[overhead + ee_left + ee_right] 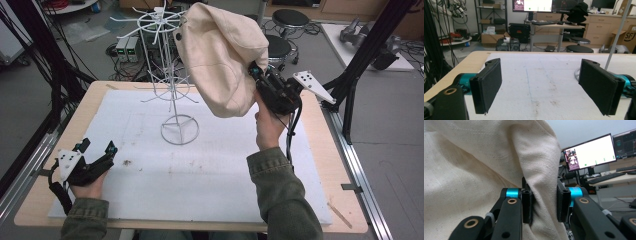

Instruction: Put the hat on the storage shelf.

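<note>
In the high view there is one cream canvas hat, one white wire rack, one white foam mat on the tabletop, and two grippers; the right gripper is raised above the mat on a bent wrist, the forearm in a green sleeve rising from the bottom edge, and it pinches the hat's edge, the bulk of the hat hanging up and to the left of it, against the upper arms of the rack; the rack's ring base stands on the mat, below and left of that gripper; the left gripper lies low near the mat's near-left corner, held in a hand resting by the tabletop edge, its jaws spread and nothing between them.

In the left gripper view the two black pads stand wide apart with bare mat between them; one thin white rod of the rack rises just beyond the right-hand pad.

In the right gripper view the jaws are pressed nearly together on a fold of the hat; the cloth rises above and to the left of the gripper; one lit monitor stands far off to its right.
</note>
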A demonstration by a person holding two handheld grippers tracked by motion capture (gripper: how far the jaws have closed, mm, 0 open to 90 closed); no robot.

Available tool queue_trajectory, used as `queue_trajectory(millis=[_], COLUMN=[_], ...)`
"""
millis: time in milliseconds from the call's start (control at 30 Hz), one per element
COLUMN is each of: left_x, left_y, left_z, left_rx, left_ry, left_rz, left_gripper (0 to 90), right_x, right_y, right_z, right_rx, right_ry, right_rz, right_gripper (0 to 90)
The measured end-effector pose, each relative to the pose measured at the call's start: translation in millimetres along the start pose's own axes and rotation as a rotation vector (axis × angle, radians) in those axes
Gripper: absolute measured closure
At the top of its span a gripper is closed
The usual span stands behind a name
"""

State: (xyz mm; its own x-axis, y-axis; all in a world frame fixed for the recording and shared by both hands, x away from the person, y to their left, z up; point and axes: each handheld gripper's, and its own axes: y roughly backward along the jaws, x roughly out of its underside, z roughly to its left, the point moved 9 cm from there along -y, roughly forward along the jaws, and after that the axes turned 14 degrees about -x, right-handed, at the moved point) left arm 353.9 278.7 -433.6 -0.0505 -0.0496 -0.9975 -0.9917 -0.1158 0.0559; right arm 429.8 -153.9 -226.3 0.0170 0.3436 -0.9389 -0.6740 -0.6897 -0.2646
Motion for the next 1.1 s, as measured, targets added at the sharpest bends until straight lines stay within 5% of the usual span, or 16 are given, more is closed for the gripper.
queue_trajectory(millis=[1100], left_x=[0.5], left_y=[0.5], left_z=[2.0], left_rx=[-0.004], left_ry=[-0.001], left_rz=[0.002], left_gripper=[19.2], right_x=[46.5], right_y=[-0.2], right_z=[-11.1], right_rx=[0.006], right_ry=[-0.022], right_rz=[0.094], right_gripper=[71.6])
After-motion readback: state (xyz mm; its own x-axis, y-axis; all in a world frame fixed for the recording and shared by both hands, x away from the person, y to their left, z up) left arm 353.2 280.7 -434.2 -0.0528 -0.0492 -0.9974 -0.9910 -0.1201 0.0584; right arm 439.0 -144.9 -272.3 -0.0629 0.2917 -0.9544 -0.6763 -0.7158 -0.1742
